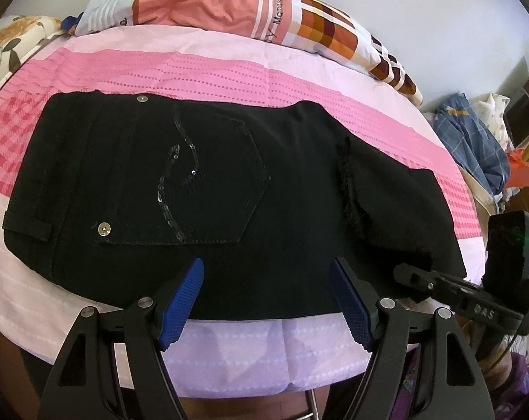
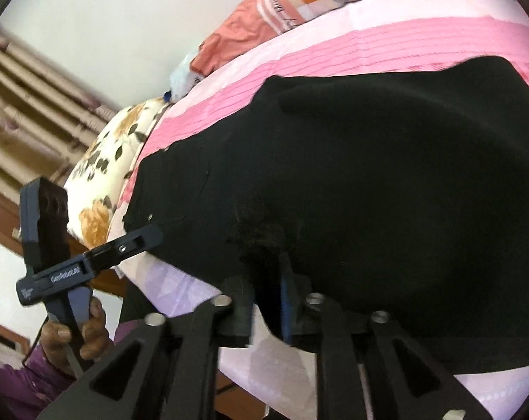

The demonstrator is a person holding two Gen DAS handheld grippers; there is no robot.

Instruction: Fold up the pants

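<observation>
A: We start at our right tongs (image 2: 264, 276). The jaws stand a narrow way apart with the frayed hem (image 2: 254, 238) between them. We cannot tell whether the pads press on the cloth.

B: And our left tongs (image 1: 266, 266) are wide apart and hold nothing. They hover over the near edge of the pants (image 1: 194, 140), just this side of the pocket (image 1: 212, 182).

A: The pants lie flat on the pink sheet (image 1: 194, 70), waistband (image 1: 29, 182) to the left in the left view. The leg end is doubled back over the seat, so the hem sits on top, right of the pocket.

B: So we judge the step in hand to be laying that hem down and letting go.

A: To do it well, we open the right jaws fully before we lift, or the fray may snag a pad and drag the layer askew.

B: We draw back low and straight along the fingers, not sideways. The cloth looks thick and should stay where it lies.

A: We also check that the folded layer's near edge lines up with the layer beneath. In the left view it seems to sit a little inside it.

B: If it needs squaring, we pinch both layers at the near edge with the left tongs while the right nudges the hem.
</observation>
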